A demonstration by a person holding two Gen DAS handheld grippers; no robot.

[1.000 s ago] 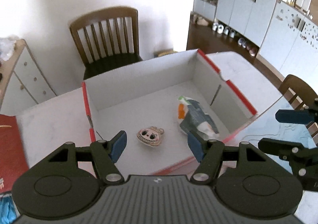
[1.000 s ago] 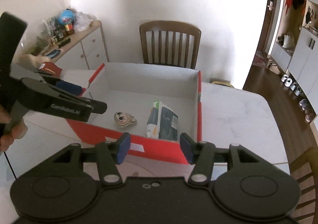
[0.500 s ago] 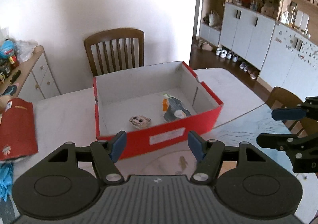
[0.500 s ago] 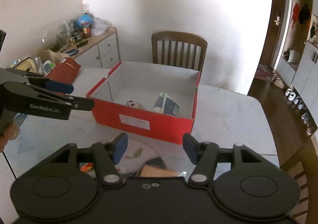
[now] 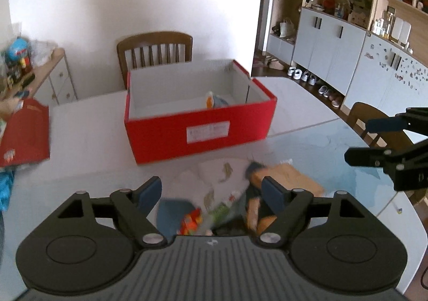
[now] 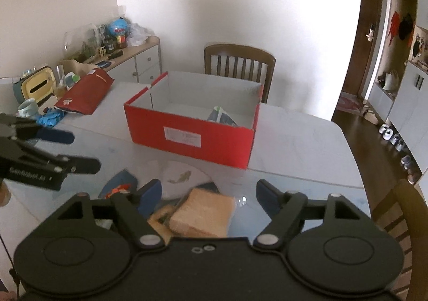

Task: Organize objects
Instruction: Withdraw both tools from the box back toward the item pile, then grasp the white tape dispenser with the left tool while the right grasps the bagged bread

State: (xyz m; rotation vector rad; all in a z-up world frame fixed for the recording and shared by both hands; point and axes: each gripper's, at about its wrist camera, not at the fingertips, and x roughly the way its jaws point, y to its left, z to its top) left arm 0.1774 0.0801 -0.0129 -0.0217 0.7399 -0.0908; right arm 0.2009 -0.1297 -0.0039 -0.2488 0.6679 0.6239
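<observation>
A red cardboard box (image 5: 203,130) (image 6: 187,138) with a white inside stands on the white table, a blue and white packet (image 5: 215,100) (image 6: 222,116) lying in it. In front of the box lies a heap of loose items: a tan wrapped bread pack (image 6: 203,211) (image 5: 291,175), a blue pouch (image 6: 120,183) (image 5: 171,211) and a white disc with a fish print (image 6: 184,175). My left gripper (image 5: 212,194) hovers over the heap, jaws opening, nothing between them. My right gripper (image 6: 208,194) hangs above the bread pack, jaws opening, pads clear of it.
A red paper bag (image 6: 85,92) (image 5: 24,132), blue gloves (image 6: 49,116) and a mug (image 6: 28,108) lie at the table's left. A wooden chair (image 6: 239,65) stands behind the box, another chair (image 5: 374,124) at the right edge. A cluttered sideboard (image 6: 128,57) lines the left wall.
Both grippers have pulled back from over the box toward the table's near side, so the heap of items comes into view. Both sets of jaws have widened.
</observation>
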